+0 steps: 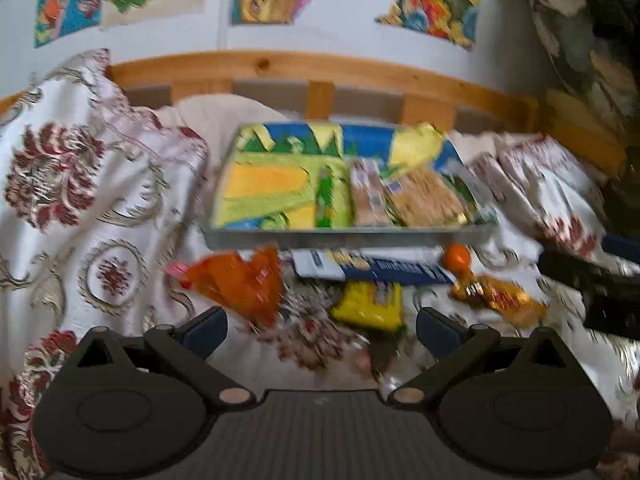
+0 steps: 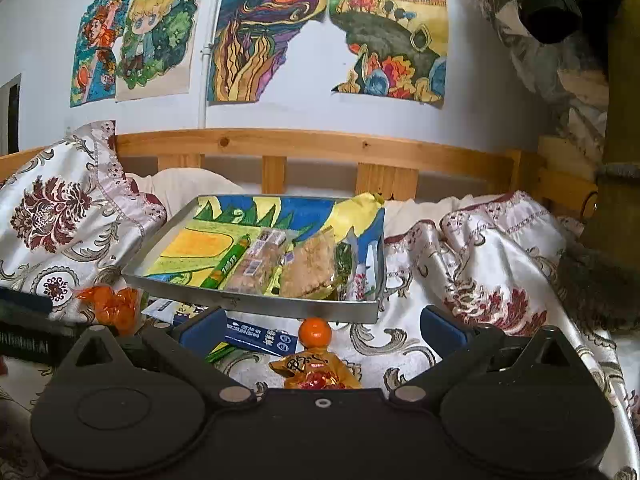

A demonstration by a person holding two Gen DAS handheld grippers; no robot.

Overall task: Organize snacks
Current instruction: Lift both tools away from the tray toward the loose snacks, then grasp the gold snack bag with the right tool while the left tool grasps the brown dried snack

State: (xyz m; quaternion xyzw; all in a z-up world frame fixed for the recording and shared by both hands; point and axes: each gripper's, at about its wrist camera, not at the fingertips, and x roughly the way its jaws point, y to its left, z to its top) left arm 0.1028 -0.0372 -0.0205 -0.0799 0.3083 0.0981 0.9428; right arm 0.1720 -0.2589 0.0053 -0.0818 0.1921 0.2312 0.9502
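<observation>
Two grippers hang over the bed, both with their jaws spread wide and nothing between them. The right gripper sits just in front of the metal tray, and the left gripper is a little farther back from it, over the patterned bedspread; that view is smeared with blur.

Nearest to the grippers, on the near side of the tray, loose snacks lie scattered on the cloth. A golden candy wrapper lies closest, with a small orange ball just beyond it, right up against the tray's front wall. Left of those, a blue and white packet pokes partly under the tray's front edge, a yellow packet lies just on the near side of it, and a crinkled orange packet sits off the tray's front left corner.

Inside the tray, on a bright painted lining, a green stick snack lies at an angle, with a clear-wrapped bar touching its right side and a clear-wrapped brown cracker pack to the right of that. The tray's left half is bare lining.

Behind the tray runs a wooden bed rail, and above it colourful drawings are stuck on the white wall.
</observation>
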